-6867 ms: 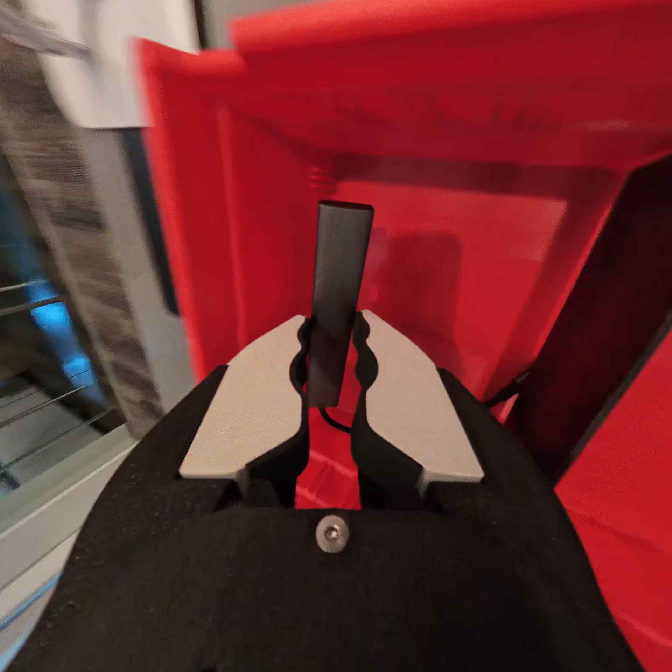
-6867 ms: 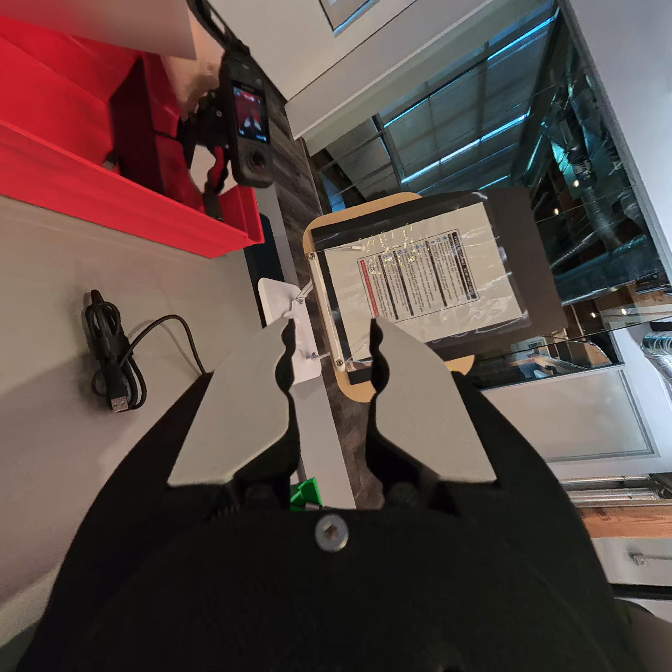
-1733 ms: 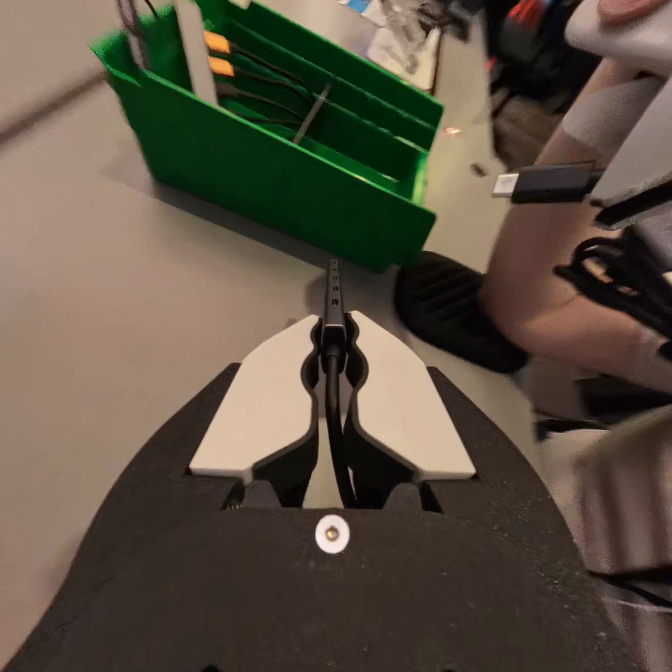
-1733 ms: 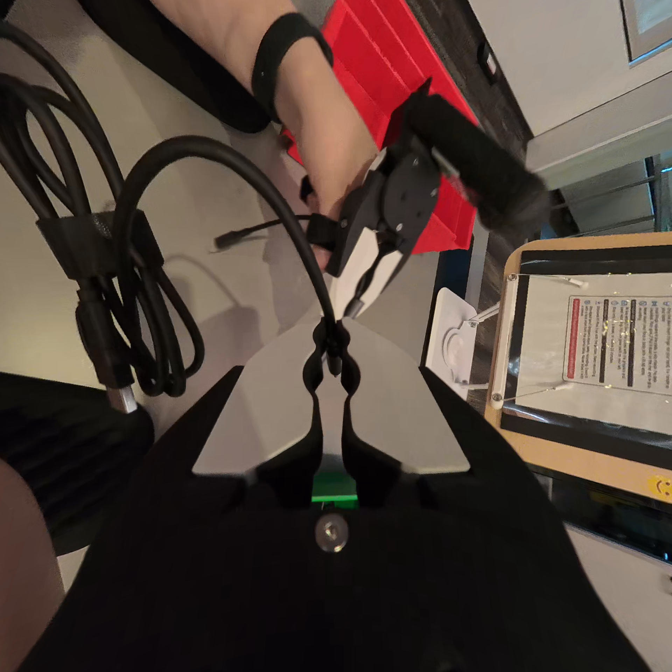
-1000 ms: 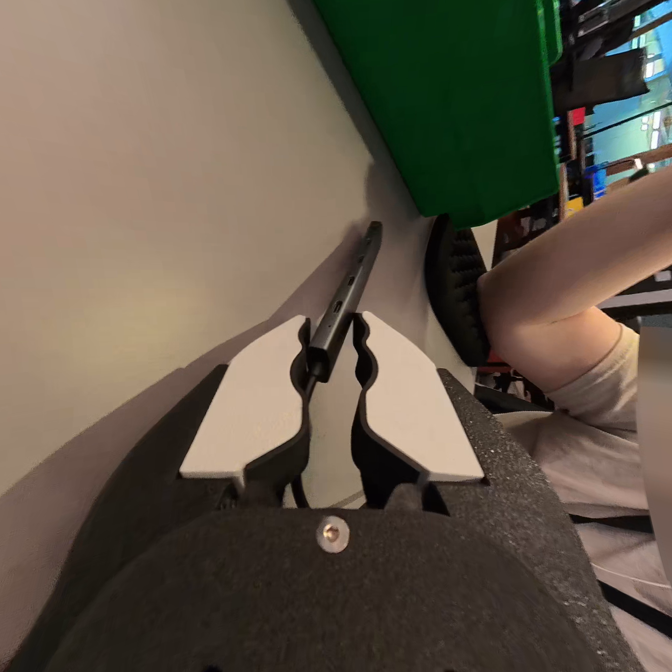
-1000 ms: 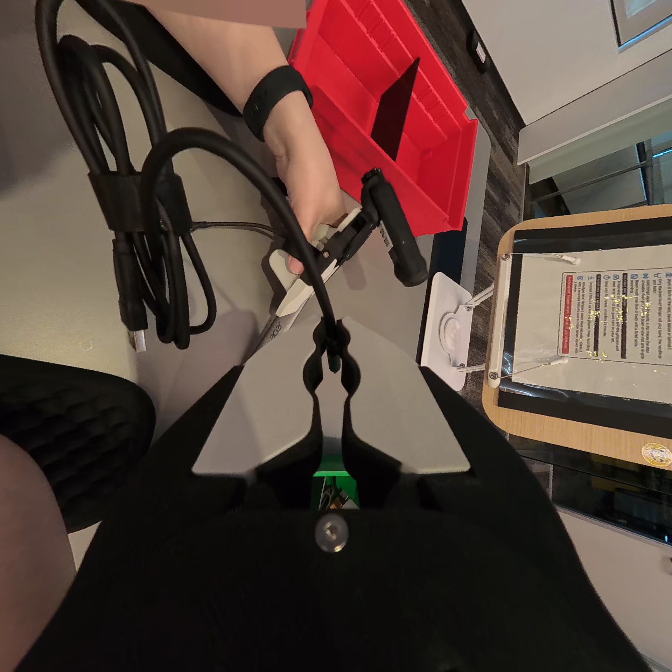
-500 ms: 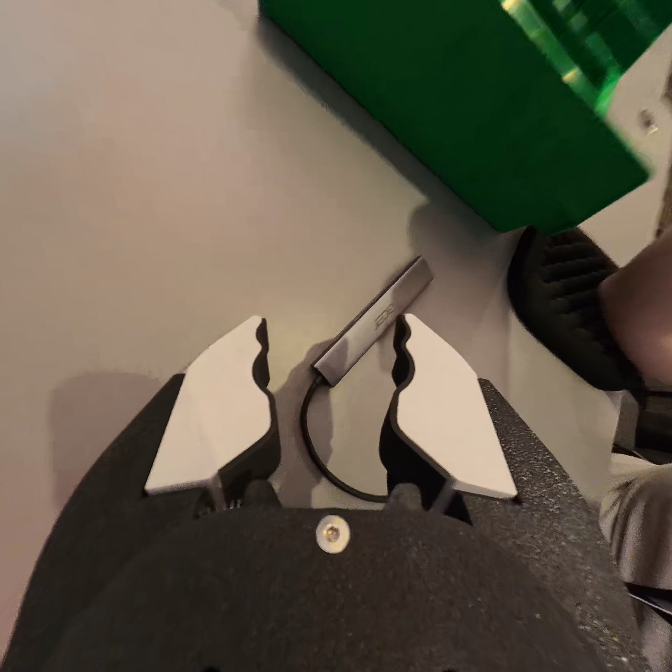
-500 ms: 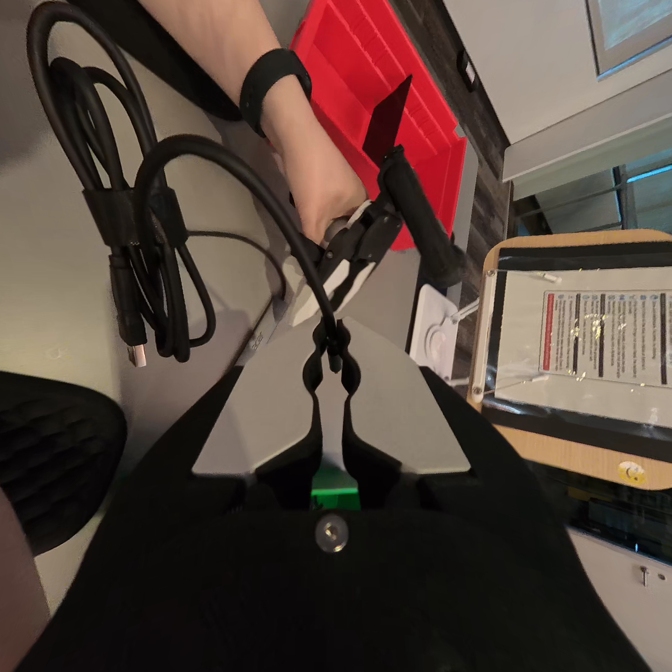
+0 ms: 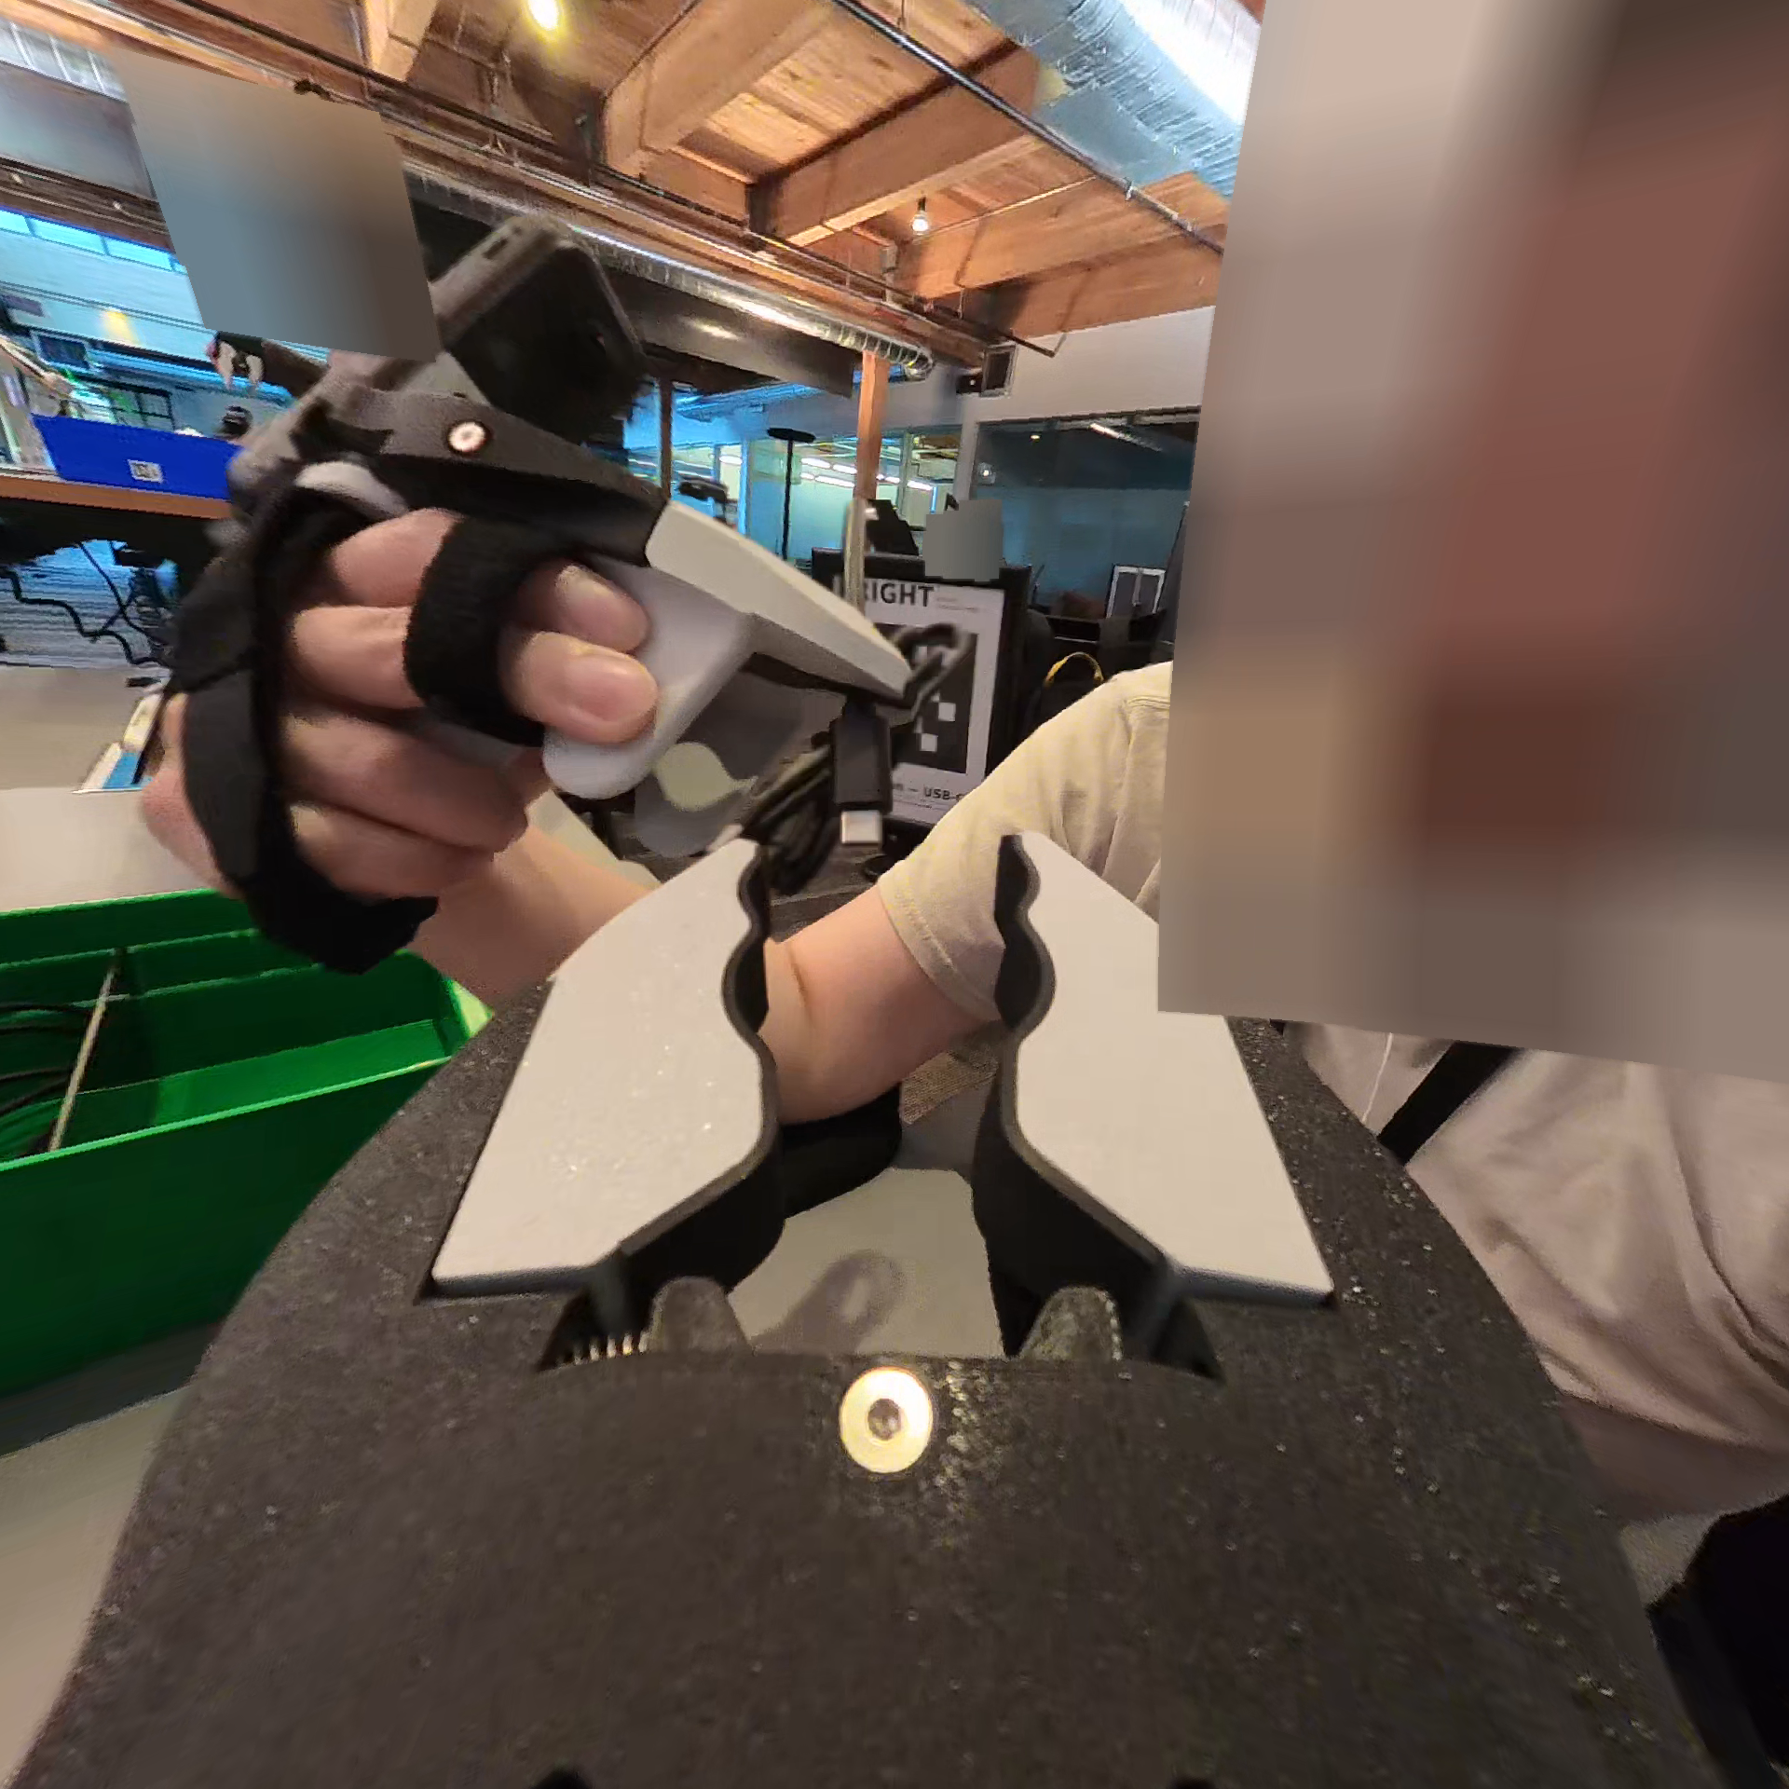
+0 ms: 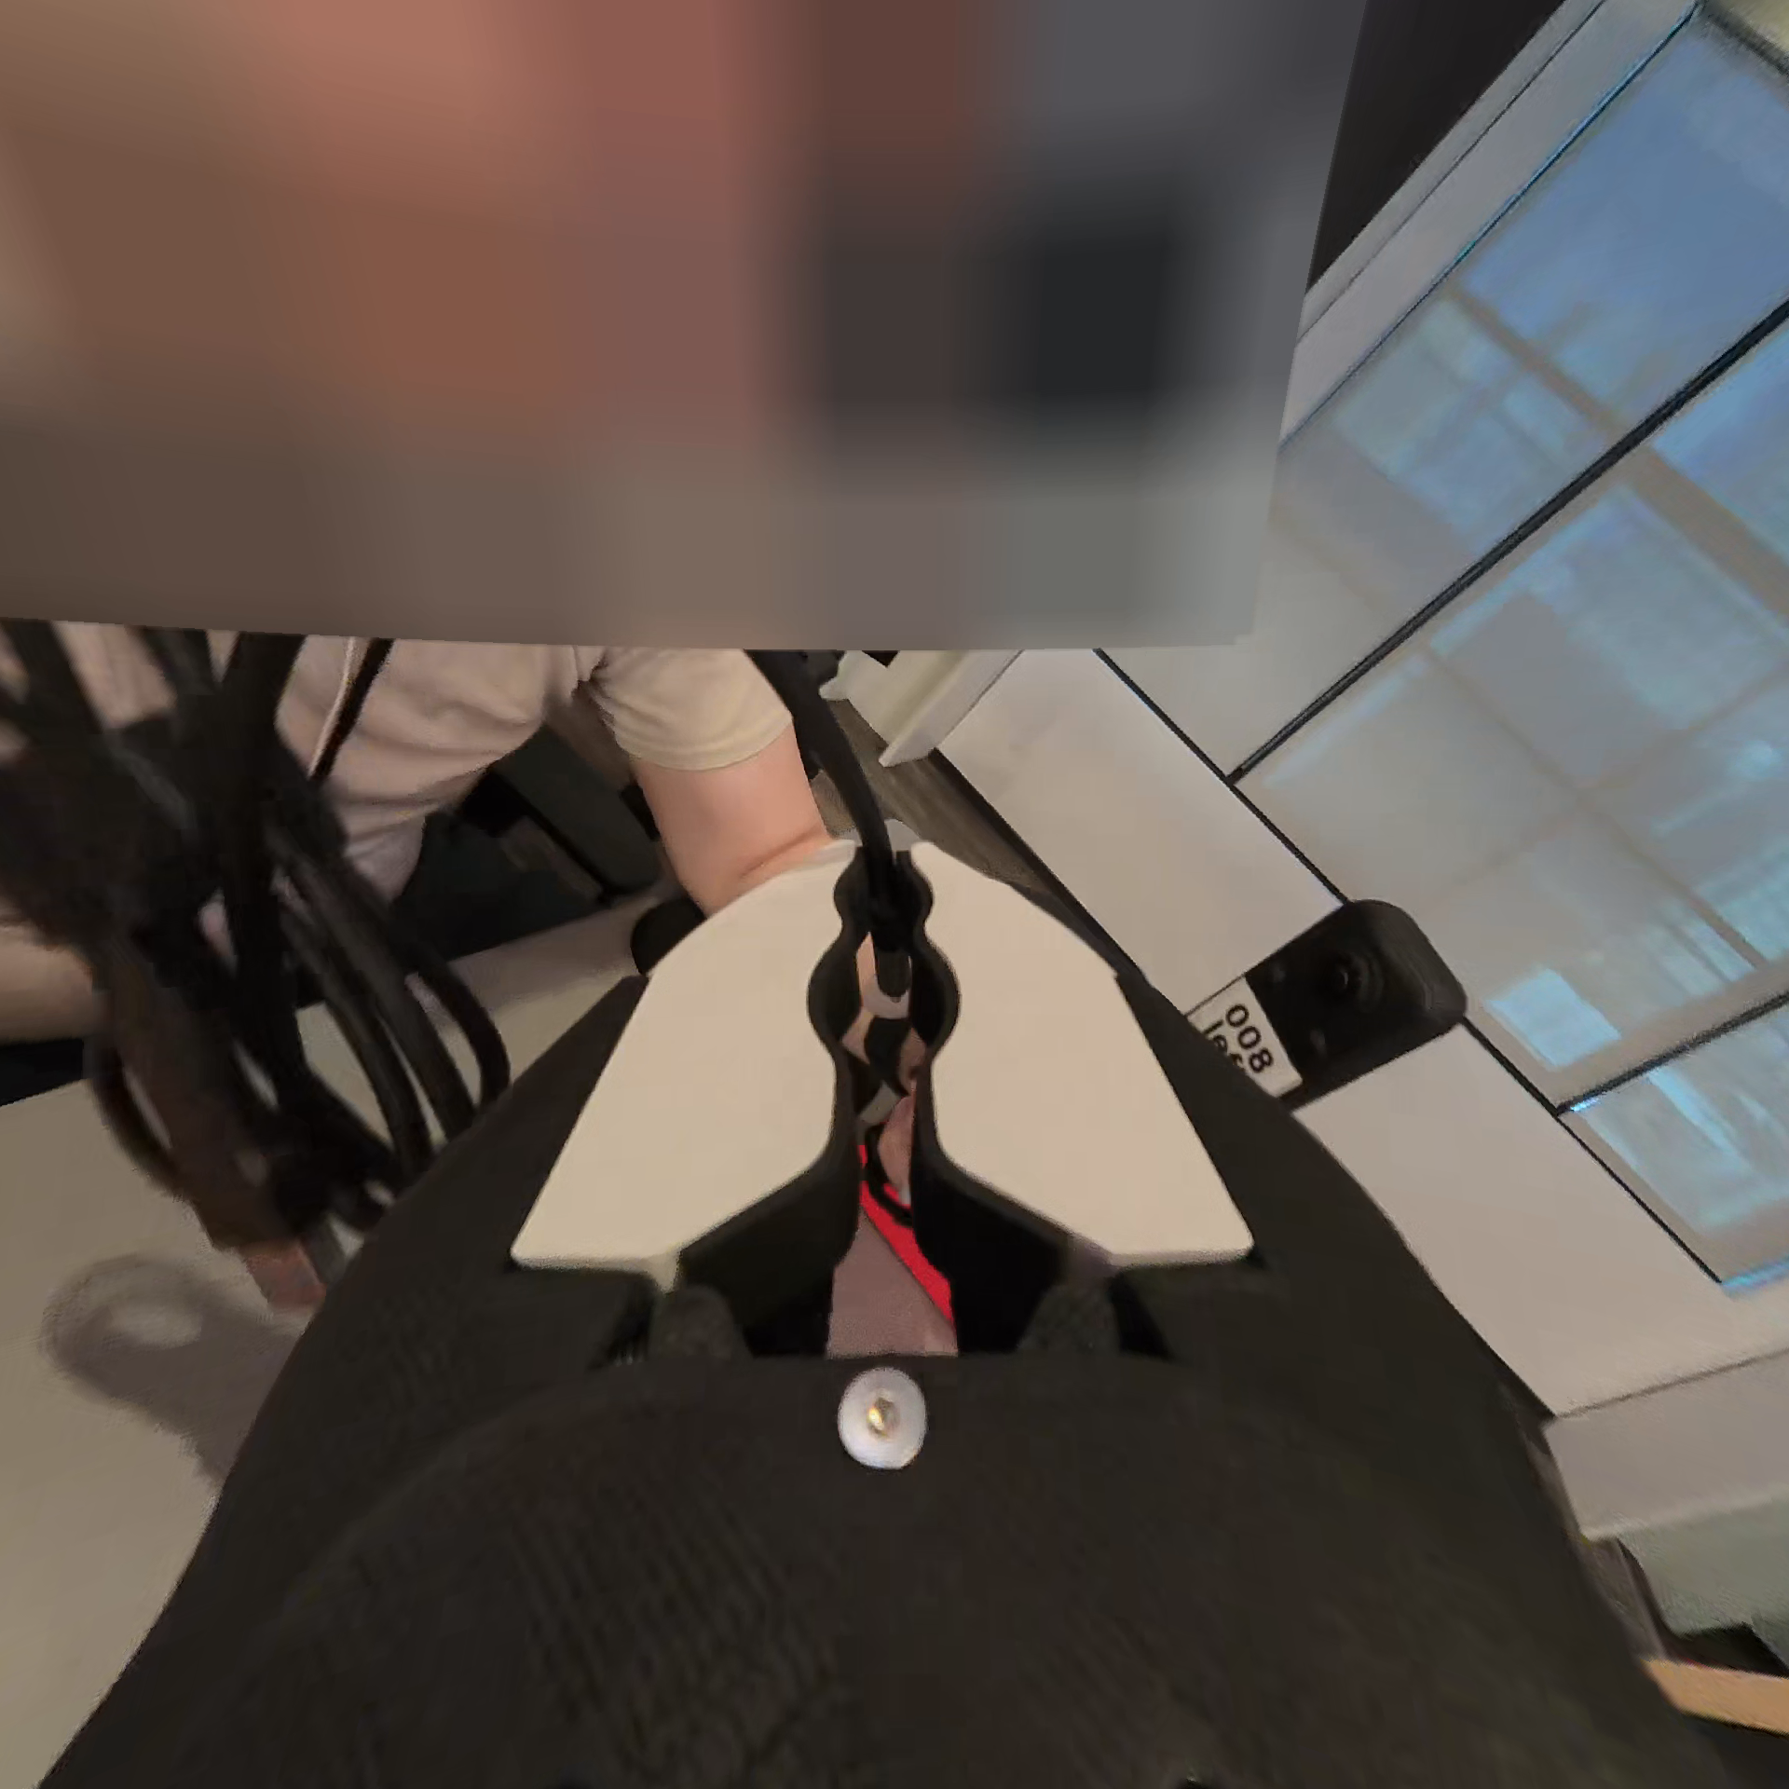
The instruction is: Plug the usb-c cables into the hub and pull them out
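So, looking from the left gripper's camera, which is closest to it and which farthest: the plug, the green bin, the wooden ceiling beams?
1. Green bin: nearest, low on the left, right beside the open left gripper.
2. Plug: farther ahead, above the fingertips, hanging from the right gripper.
3. Wooden ceiling beams: farthest, high overhead.

Right gripper (image 10: pixel 886 954) jaws clamped on black cable (image 10: pixel 852 774)

Left claw (image 9: pixel 881 862): grey fingers, black grainy body w/ silver screw; beige sleeve (image 9: pixel 1055 774), maybe tee.
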`<control>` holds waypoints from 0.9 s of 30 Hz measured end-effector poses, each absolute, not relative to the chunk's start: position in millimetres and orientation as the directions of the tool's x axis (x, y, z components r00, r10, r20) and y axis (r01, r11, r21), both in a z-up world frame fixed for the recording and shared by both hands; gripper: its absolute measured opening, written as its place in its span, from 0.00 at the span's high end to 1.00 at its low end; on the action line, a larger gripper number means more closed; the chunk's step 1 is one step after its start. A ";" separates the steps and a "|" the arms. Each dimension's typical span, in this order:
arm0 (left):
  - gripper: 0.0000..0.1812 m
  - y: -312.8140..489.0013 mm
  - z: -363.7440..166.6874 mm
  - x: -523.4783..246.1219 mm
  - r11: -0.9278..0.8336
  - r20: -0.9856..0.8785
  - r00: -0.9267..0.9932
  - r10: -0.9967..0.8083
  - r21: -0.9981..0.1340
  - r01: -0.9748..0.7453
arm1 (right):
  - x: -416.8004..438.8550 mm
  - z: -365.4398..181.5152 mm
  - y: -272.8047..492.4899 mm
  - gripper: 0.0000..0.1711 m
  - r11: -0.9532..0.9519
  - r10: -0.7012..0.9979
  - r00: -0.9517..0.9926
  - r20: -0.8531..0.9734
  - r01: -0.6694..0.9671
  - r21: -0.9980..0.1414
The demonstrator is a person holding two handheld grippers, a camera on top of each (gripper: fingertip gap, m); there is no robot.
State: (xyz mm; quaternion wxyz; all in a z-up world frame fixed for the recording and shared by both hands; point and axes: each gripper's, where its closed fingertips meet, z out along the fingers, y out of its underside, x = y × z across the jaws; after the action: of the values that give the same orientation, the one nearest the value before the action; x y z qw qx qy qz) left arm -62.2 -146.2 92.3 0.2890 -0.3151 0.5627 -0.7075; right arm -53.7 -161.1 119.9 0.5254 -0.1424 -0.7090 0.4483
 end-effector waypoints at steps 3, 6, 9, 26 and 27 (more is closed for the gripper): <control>0.78 -154.4 96.3 -61.2 -0.277 0.156 -0.698 -0.699 -0.959 0.062 | -59.3 113.1 -155.7 0.97 0.543 0.682 -0.424 0.596 -0.253 -0.801; 0.81 -155.1 97.0 -60.7 -0.329 0.186 -0.727 -0.661 -0.942 0.058 | -60.6 111.9 -152.6 0.97 0.521 0.690 -0.430 0.582 -0.263 -0.812; 0.85 -151.7 93.9 -57.7 -0.303 0.170 -0.695 -0.699 -0.950 0.072 | -62.4 109.9 -150.3 0.97 0.525 0.693 -0.427 0.581 -0.254 -0.812; 0.93 -127.2 103.8 -59.7 -0.155 0.084 -0.493 -0.866 -0.982 0.105 | -69.7 122.4 -124.4 0.90 0.550 0.768 -0.248 0.591 -0.219 -0.806; 0.93 -117.7 107.2 -64.0 -0.091 0.040 -0.412 -0.911 -0.990 0.107 | -73.2 125.7 -110.9 0.84 0.550 0.799 -0.174 0.576 -0.177 -0.816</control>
State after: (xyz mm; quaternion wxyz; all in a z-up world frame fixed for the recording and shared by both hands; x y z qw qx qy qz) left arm -64.0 -117.7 107.2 0.3975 -0.3692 0.5444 -0.6398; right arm -73.2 -110.9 125.7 0.5961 -0.2398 -0.6479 0.4093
